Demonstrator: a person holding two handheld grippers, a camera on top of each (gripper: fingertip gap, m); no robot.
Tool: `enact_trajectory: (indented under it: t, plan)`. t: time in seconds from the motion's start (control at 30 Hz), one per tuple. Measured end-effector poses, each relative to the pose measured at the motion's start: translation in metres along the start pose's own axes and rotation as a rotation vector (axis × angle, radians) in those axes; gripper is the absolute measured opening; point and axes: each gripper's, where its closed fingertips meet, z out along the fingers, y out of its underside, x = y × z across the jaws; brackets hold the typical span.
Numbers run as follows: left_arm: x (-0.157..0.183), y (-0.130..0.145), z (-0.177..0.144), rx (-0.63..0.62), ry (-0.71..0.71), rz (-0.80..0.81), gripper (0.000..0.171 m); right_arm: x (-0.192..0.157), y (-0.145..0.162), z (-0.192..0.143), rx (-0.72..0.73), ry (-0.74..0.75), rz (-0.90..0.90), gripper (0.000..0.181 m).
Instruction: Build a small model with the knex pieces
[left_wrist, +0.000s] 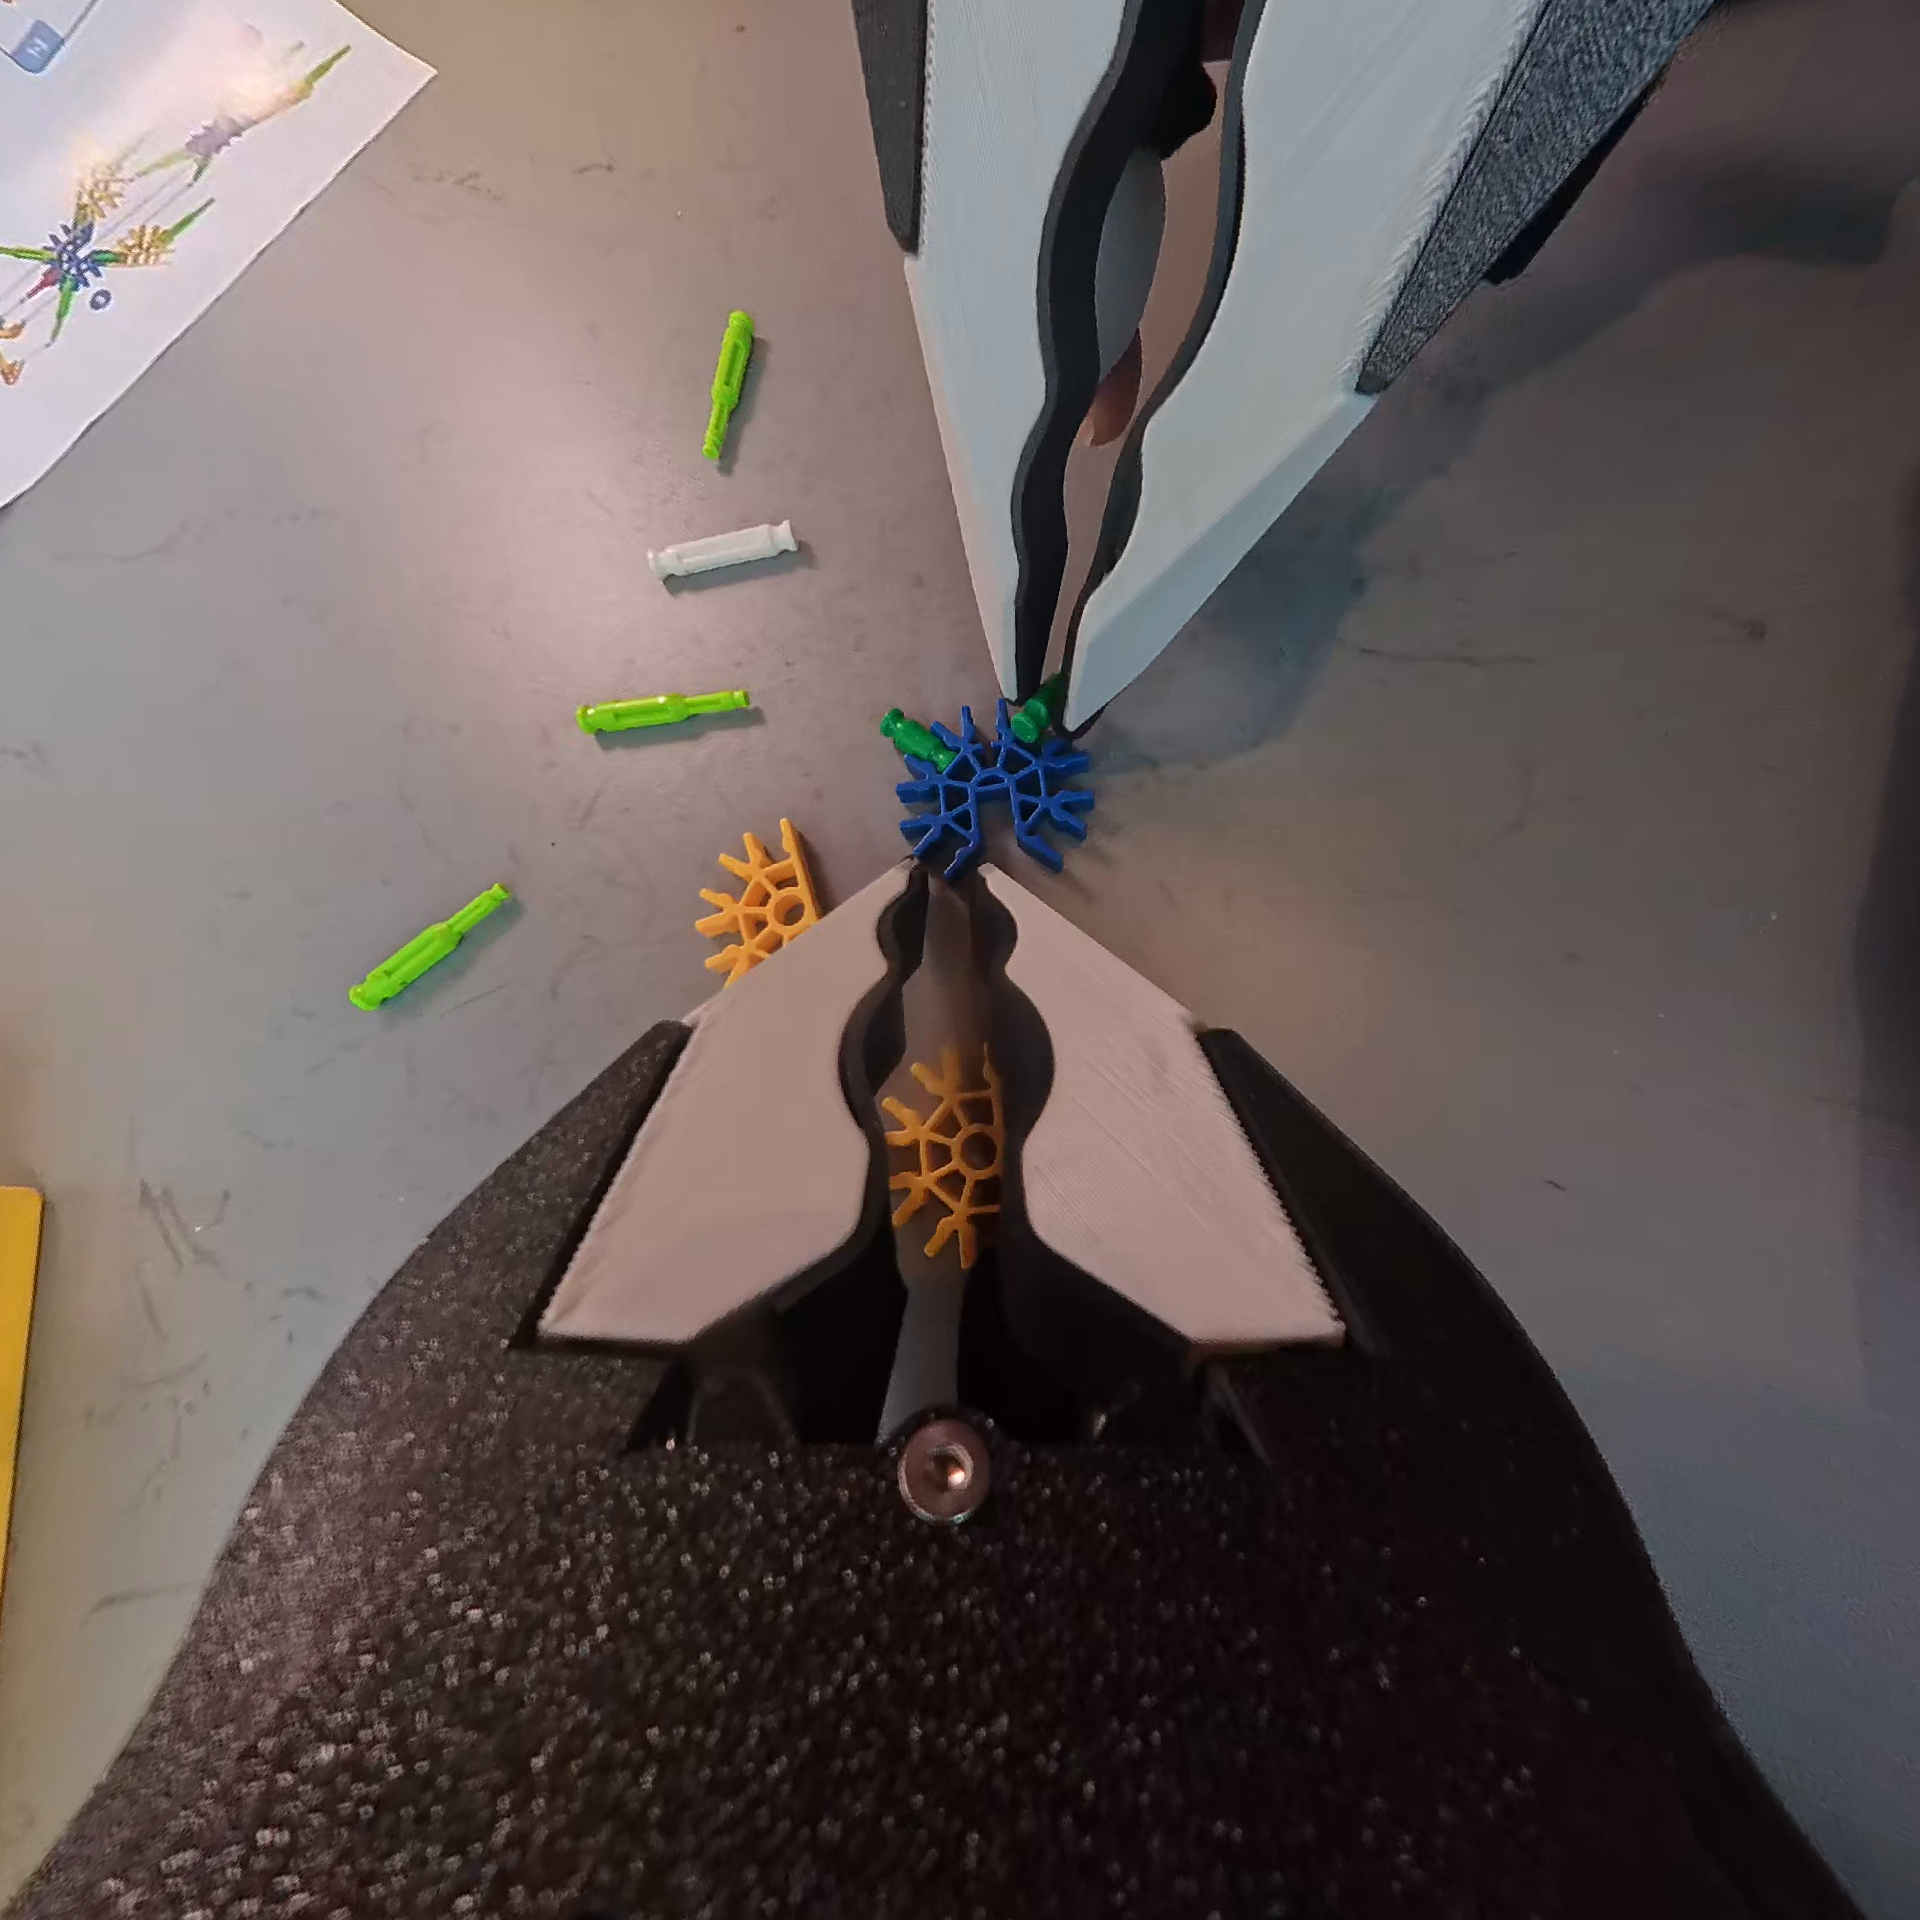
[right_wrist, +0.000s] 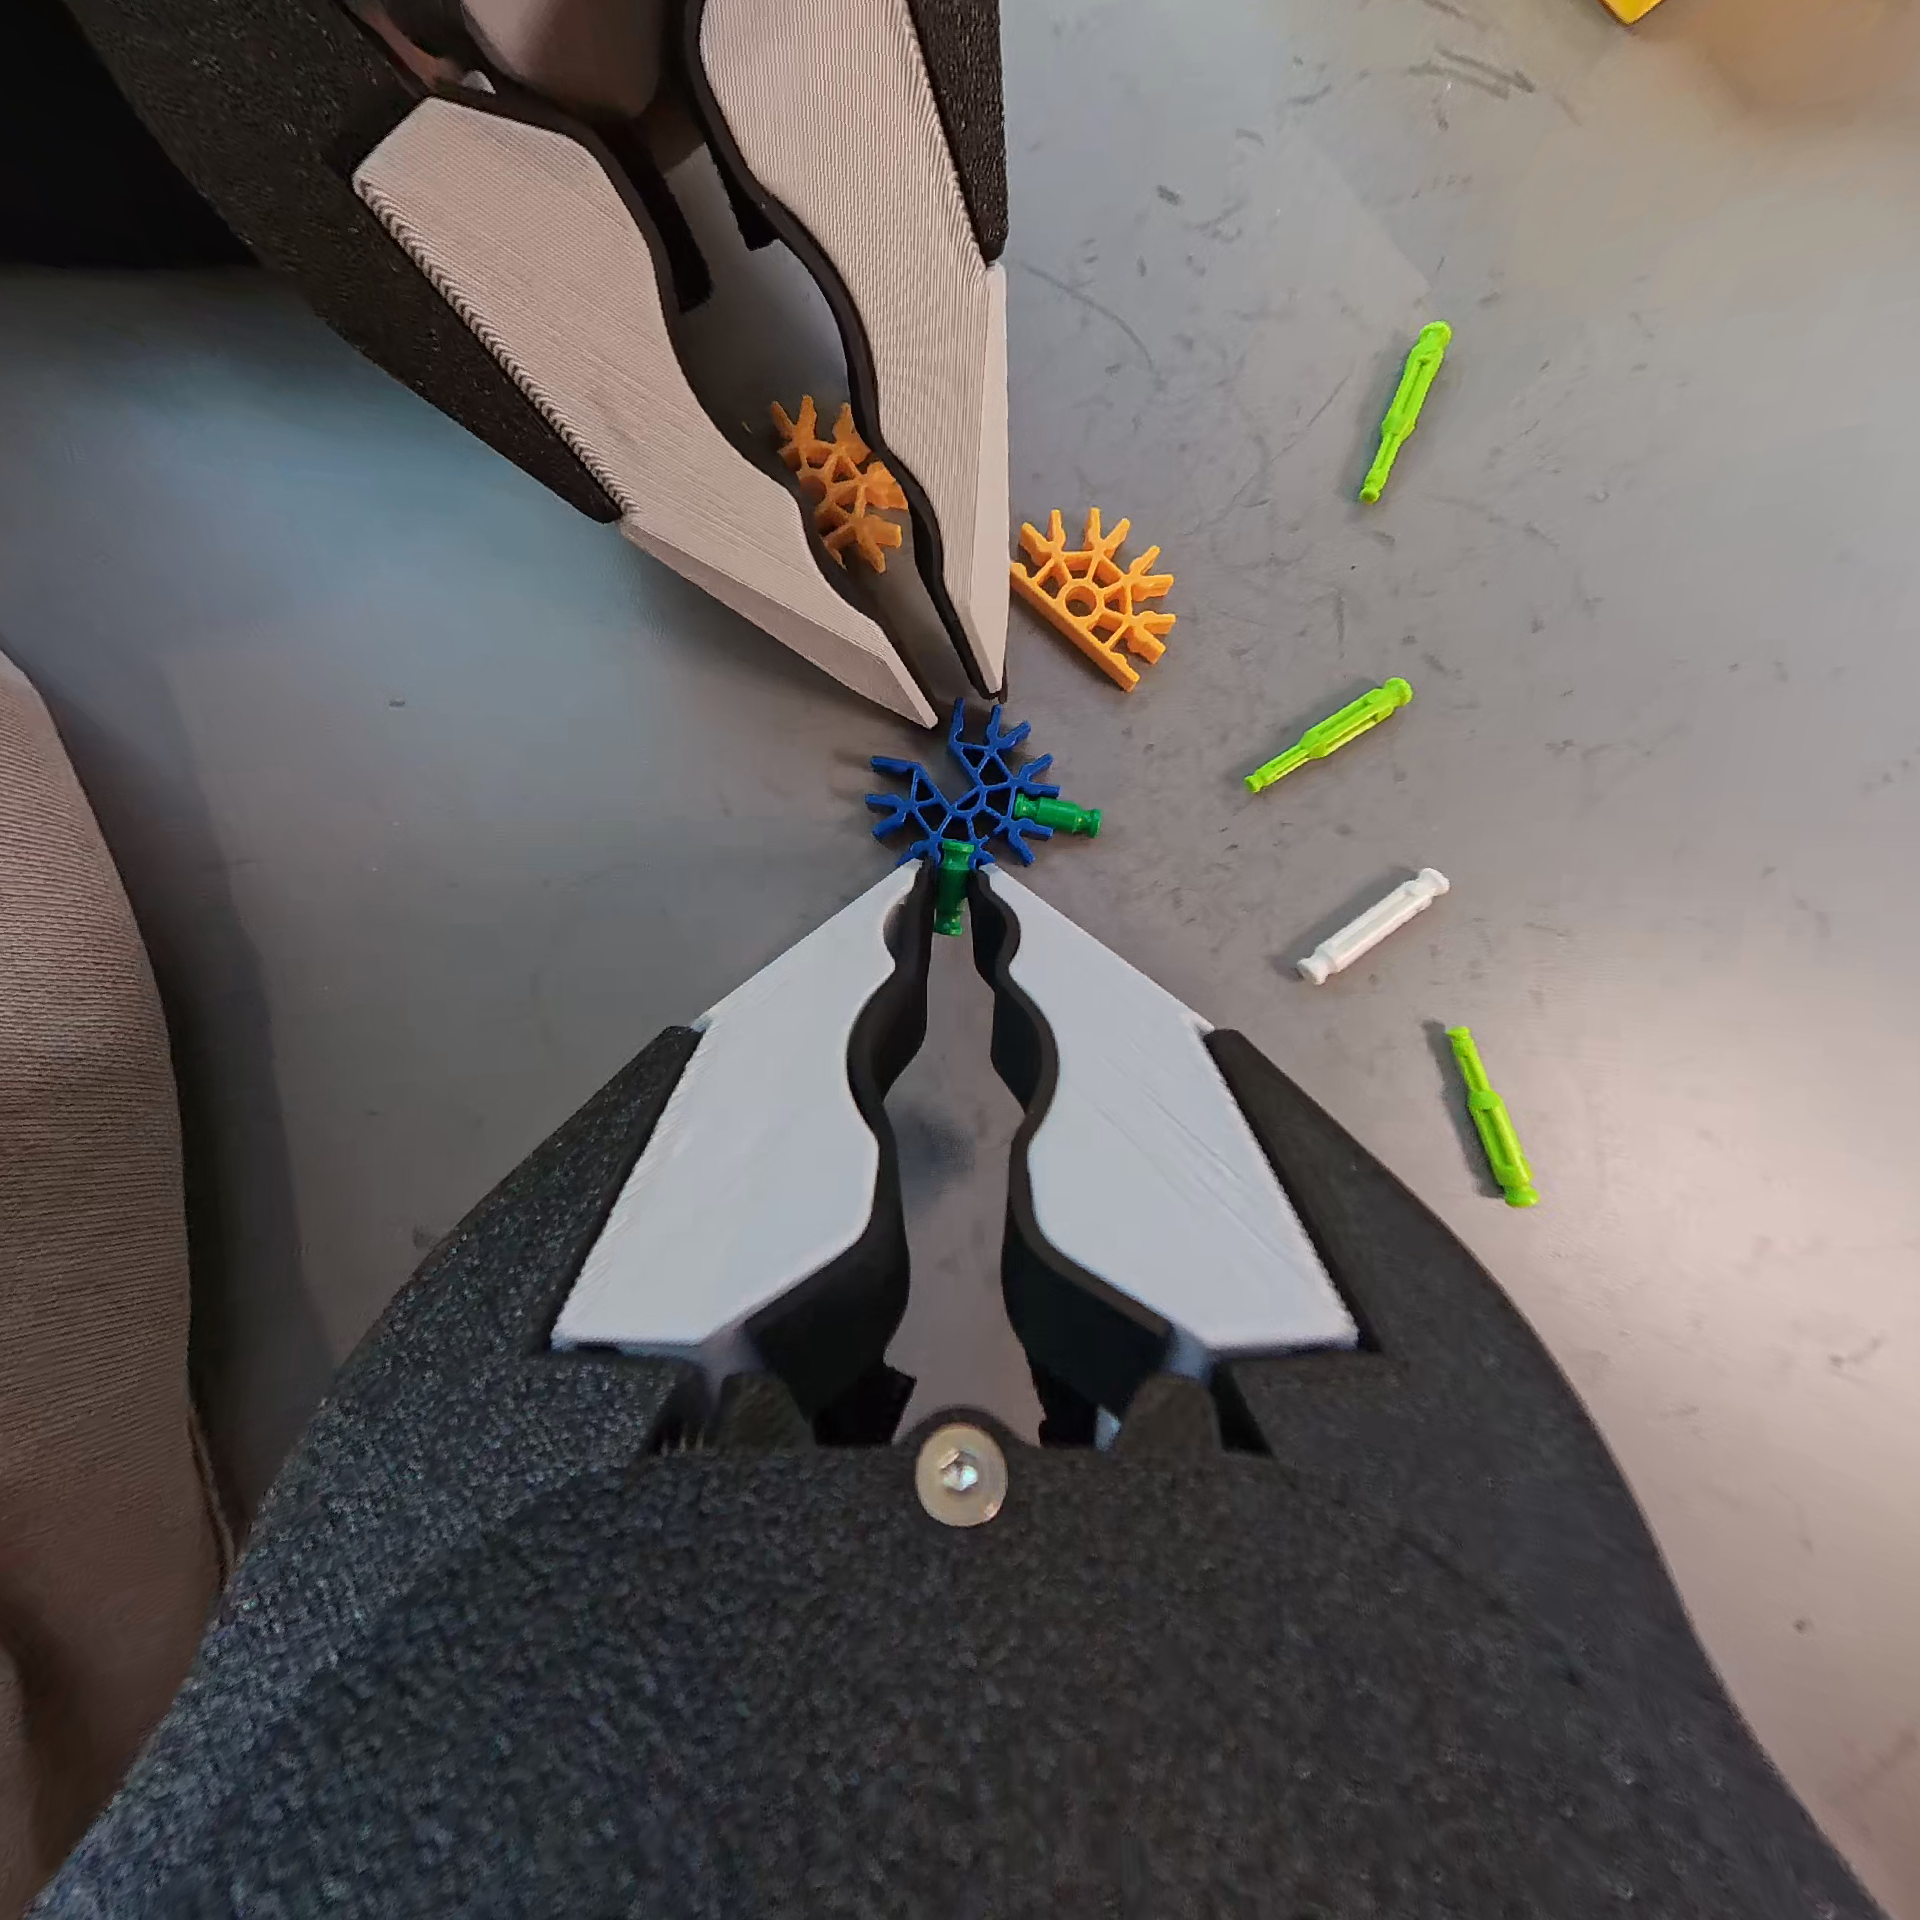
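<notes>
Two grippers nose to nose over a grey worktop (right_wrist: 1558, 260), with a blue snowflake connector (right_wrist: 961, 798) squeezed between them. Left gripper (left_wrist: 951, 868) clenched on the connector's near rim in its own view, tips pinching one blue spoke. Right gripper (right_wrist: 951, 883) closed on a short dark green rod (right_wrist: 951, 883), pinched near the tips, long axis running straight along the fingers and pointing into a connector slot. Seated or only touching, cannot tell. Second dark green rod (right_wrist: 1060, 816) already plugged into the connector, sticking out sideways towards the loose parts, roughly square to the held rod.

Connector dead ahead of both grippers, flat or nearly flat at the worktop; resting or just lifted, hard to tell. Both tips equally close, one each side.

Off to the side: an orange half-round connector (right_wrist: 1096, 603) lying near the left gripper's tips, another orange connector (left_wrist: 951, 1153) showing through the gap between the left gripper's fingers, underneath. Three lime green rods (right_wrist: 1330, 732) and one white rod (right_wrist: 1371, 925) scattered well apart beyond. Printed picture sheet (left_wrist: 156, 208) at the far corner in the left wrist view, yellow edge (left_wrist: 16, 1403) low at that frame's border.
</notes>
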Motion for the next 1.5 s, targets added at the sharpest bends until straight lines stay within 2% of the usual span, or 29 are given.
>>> enact_trajectory:
  t: [0.33, 0.57, 1.17, 1.5]
  plan:
    - [0.0009, 0.0001, 0.0, 0.001, 0.004, 0.001, 0.006, -0.0004, 0.0, 0.0013, -0.011, -0.011, -0.002, 0.008]
    - [0.0011, 0.0002, -0.0001, 0.001, 0.005, 0.001, 0.006, -0.0007, -0.0009, -0.0012, -0.013, -0.02, -0.005, 0.0]
    - [0.0027, -0.0007, 0.001, 0.011, 0.013, 0.003, 0.001, -0.0008, -0.0018, 0.003, -0.029, -0.047, -0.013, 0.0]
    - [0.0033, -0.0006, 0.0011, 0.018, 0.028, -0.012, 0.001, -0.0022, 0.0011, 0.0053, -0.254, -0.09, -0.116, 0.0]
